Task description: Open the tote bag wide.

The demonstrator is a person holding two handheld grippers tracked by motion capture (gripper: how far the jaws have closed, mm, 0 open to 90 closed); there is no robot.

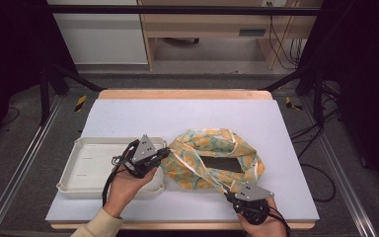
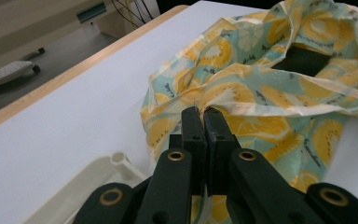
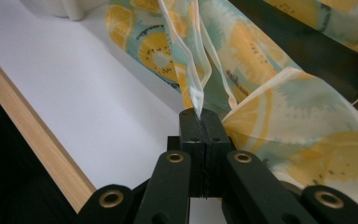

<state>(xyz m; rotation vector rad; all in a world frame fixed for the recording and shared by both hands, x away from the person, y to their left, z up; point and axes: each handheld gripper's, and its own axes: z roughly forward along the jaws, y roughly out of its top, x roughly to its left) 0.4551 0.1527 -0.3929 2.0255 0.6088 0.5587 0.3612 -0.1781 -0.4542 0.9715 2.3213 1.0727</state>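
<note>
Both pairs of jaws are clamped tight on fabric, and nothing else is in them. Nearest me, my right gripper (image 1: 233,194) pinches a thin white-edged hem of the fruit-print cloth bag (image 1: 212,158) close to the near edge of the table (image 1: 128,116); from its own camera the hem rises straight out of the closed tips (image 3: 200,116) and runs away from me toward the far left. A little farther off and to the left, my left gripper (image 1: 165,154) bites the bag's left rim, its tips (image 2: 204,114) pressed together on a gathered fold. The bag lies between the two grips and beyond them, its mouth open in a loose ring around a dark object (image 1: 222,163) inside. So the stretch of rim I hold runs on a slant from near right to far left, and I judge any next pull has to go along or across that line. Left of the bag, touching my left hand (image 1: 128,185), sits the white tray (image 1: 86,165).
</note>
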